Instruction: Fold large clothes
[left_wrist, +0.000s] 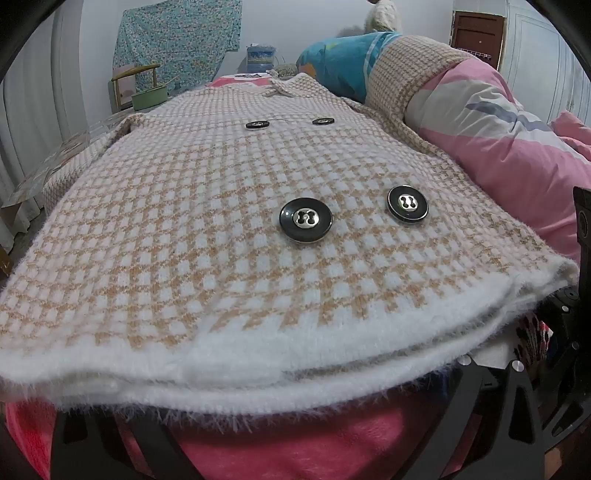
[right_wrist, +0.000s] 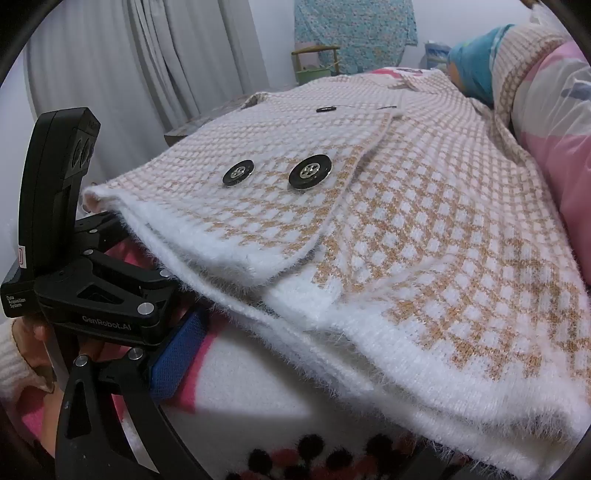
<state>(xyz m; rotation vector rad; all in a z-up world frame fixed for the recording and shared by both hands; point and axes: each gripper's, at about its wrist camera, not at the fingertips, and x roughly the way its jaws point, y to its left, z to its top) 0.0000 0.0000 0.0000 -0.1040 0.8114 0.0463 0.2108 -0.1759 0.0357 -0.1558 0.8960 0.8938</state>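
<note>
Checked cardigan (left_wrist: 207, 206) spread flat on the bed (right_wrist: 280, 398), long axis running away toward the pillows, white hem nearest. Left claw (right_wrist: 110, 295) at the hem's left corner, right claw (left_wrist: 569, 332) at its right; both wide open, gripping nothing, equally near.

This is a bedroom in a home: a bed with a pink-and-white blanket (right_wrist: 258, 398) carries a rolled pink, white and grey quilt (left_wrist: 491, 125) and a teal patterned pillow (left_wrist: 340, 62). Pale pleated curtains (right_wrist: 122, 74) hang at the side. A turquoise floral cloth (left_wrist: 177, 40) hangs on the far wall above a wooden chair (left_wrist: 135, 79).
</note>
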